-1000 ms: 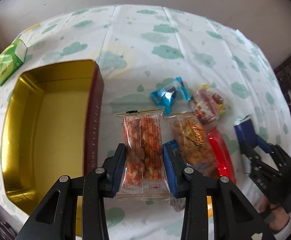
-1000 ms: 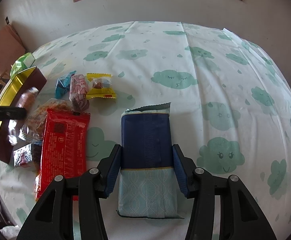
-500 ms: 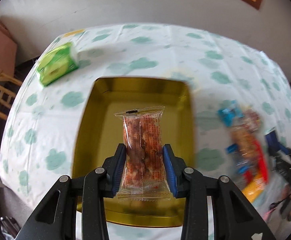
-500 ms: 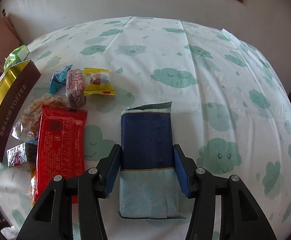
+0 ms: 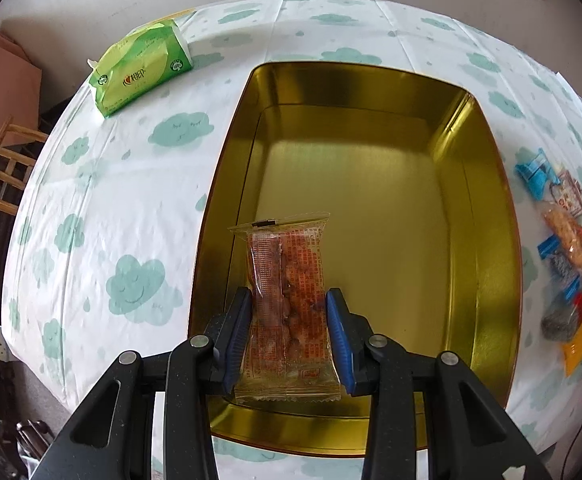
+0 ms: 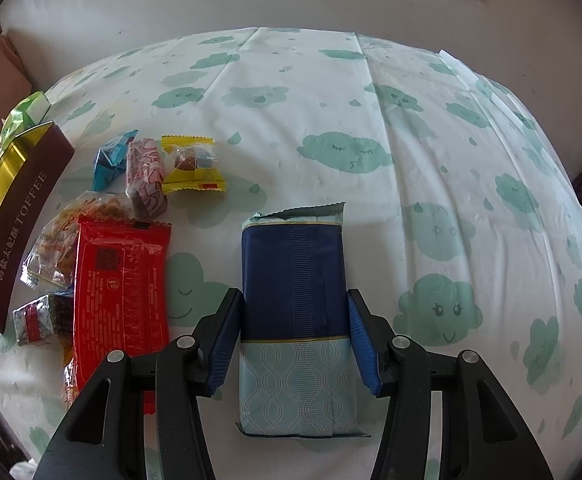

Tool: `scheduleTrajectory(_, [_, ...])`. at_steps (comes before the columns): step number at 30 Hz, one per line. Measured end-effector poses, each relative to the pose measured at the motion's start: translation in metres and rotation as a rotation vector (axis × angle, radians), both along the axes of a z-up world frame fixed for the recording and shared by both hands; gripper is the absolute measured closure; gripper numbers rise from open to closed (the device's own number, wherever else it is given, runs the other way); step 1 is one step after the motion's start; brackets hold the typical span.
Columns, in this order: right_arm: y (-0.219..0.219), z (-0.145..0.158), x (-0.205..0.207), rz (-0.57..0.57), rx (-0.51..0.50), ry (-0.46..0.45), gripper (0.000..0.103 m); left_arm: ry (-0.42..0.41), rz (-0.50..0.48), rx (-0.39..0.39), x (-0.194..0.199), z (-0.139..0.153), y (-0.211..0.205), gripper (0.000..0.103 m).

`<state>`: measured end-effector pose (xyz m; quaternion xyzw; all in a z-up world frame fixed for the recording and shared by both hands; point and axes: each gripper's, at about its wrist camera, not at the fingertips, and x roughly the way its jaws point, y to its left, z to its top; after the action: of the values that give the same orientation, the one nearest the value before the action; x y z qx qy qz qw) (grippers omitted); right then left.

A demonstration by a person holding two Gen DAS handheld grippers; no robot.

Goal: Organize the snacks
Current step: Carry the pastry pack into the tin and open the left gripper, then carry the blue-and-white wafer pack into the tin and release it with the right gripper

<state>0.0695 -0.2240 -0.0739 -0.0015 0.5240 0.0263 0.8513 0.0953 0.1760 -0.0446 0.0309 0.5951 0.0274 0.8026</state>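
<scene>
My left gripper, clamped on orange snack packet, now over gold tin; release next. Right gripper grips blue packet.

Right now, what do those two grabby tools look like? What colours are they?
Both look the same. The left tool has black plastic arms with cut-out holes, round silver screws at the joints, and two blue ribbed pads on the inner faces of its fingers. The right tool matches it: black arms, silver screws, blue ribbed pads. No cables, sleeves or writing show on either.
</scene>
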Motion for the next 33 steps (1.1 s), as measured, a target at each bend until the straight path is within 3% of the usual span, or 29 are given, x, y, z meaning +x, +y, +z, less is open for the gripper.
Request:
scheduleTrajectory(16, [0.002,0.001,-0.001,-0.035,-0.007,-0.002,0.053,0.008,0.011,-0.009,-0.013,-0.014,0.003,0.067])
scheduleTrajectory(22, [-0.001,0.001,-0.003,-0.054,0.010,-0.013,0.053,-0.018,0.026,-0.024,-0.015,-0.010,0.007,0.052])
scheduleTrajectory(28, [-0.006,0.002,-0.004,-0.095,0.043,-0.018,0.053,-0.117,0.053,-0.079,-0.024,0.008,0.007,0.043])
scheduleTrajectory(30, [-0.008,0.005,-0.005,-0.113,0.048,-0.027,0.053,-0.158,0.063,-0.104,-0.029,0.015,0.006,0.032])
scheduleTrajectory(33, [-0.007,0.015,-0.006,-0.133,0.054,-0.053,0.053,-0.206,0.068,-0.119,-0.035,0.025,0.004,0.031])
